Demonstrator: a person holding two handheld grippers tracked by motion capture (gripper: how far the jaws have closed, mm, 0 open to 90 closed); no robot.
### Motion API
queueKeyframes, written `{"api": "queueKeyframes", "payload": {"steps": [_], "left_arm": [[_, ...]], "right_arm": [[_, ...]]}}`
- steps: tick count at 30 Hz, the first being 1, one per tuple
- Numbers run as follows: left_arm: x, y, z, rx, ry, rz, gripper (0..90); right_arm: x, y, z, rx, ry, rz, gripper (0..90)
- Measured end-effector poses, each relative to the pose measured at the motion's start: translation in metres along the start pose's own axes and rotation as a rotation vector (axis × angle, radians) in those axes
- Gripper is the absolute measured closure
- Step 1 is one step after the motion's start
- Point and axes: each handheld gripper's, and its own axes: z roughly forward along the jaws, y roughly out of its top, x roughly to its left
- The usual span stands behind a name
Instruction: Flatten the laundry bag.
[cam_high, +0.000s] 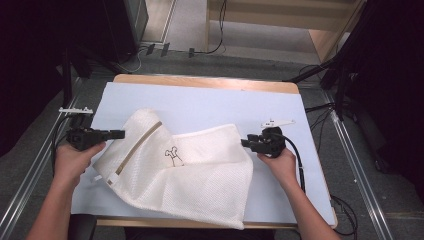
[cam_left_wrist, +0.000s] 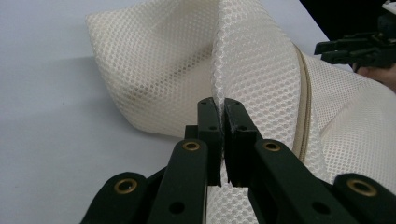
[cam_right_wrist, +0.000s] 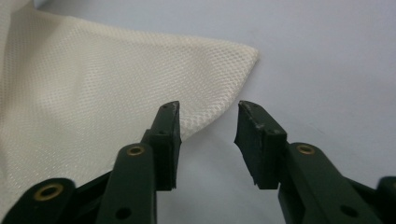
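- Mesh laundry bag (cam_high: 180, 162): one, spread across the middle of the counter (cam_high: 210, 97), zipper toward 10 o'clock.
- Your left hand-held gripper (cam_left_wrist: 219, 109) is clenched on a raised fold of mesh, likely anchoring it.
- Your right hand-held gripper (cam_right_wrist: 208, 119), at 3 o'clock, is released just short of a corner, ready to pinch.

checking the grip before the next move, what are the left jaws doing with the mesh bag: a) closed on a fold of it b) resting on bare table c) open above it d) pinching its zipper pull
a: in the left gripper view the left gripper has its jaws pressed together on a raised fold of the white mesh bag.
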Motion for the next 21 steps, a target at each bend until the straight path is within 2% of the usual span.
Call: {"api": "queueKeyframes", "payload": {"steps": [2, 3, 4, 5, 7, 8, 9, 10, 11, 13, 15, 17, 19, 21], "left_arm": [[0.000, 0.000, 0.001, 0.001, 0.001, 0.002, 87.7], [-0.001, 0.000, 0.001, 0.001, 0.000, 0.003, 87.7], [-0.001, 0.000, 0.001, 0.000, -0.001, 0.004, 87.7], [-0.001, 0.000, 0.001, 0.000, -0.001, 0.006, 87.6], [-0.001, 0.001, 0.001, -0.003, -0.001, 0.007, 87.6], [-0.001, 0.001, 0.000, -0.006, -0.001, 0.006, 87.6], [-0.001, 0.000, 0.000, -0.007, -0.002, 0.006, 87.6], [-0.001, 0.000, 0.000, -0.007, -0.002, 0.006, 87.5], [-0.001, 0.000, 0.000, -0.006, 0.001, 0.006, 87.5], [0.000, 0.001, 0.000, -0.006, -0.001, 0.007, 87.5], [-0.001, 0.001, 0.001, -0.012, -0.002, 0.006, 87.5], [-0.002, 0.002, 0.001, -0.014, -0.002, 0.010, 87.5], [-0.002, 0.002, 0.000, -0.015, -0.002, 0.010, 87.5], [-0.002, 0.002, 0.000, -0.015, -0.001, 0.009, 87.4]], "right_arm": [[-0.002, -0.001, 0.004, 0.001, 0.011, 0.006, 55.7], [-0.004, -0.003, 0.013, 0.016, 0.041, 0.014, 51.5], [-0.004, -0.003, 0.013, 0.016, 0.041, 0.014, 51.5], [-0.005, -0.004, 0.018, 0.040, 0.051, 0.020, 51.6], [-0.004, -0.005, 0.020, 0.042, 0.054, 0.016, 51.4], [-0.003, -0.002, 0.016, 0.037, -0.002, -0.027, 52.1], [-0.003, 0.002, 0.010, 0.017, -0.038, -0.049, 52.7], [-0.003, 0.002, 0.010, 0.017, -0.038, -0.049, 52.7], [-0.007, 0.010, -0.001, -0.017, -0.074, -0.043, 53.6], [-0.011, 0.013, -0.006, -0.052, -0.076, -0.040, 54.0], [-0.010, 0.013, -0.005, -0.054, -0.081, -0.038, 53.8], [-0.004, 0.012, 0.007, -0.001, -0.075, -0.066, 52.1], [0.001, 0.013, 0.017, 0.015, -0.061, -0.087, 51.3], [0.004, 0.014, 0.025, 0.034, -0.046, -0.086, 49.8]]}}
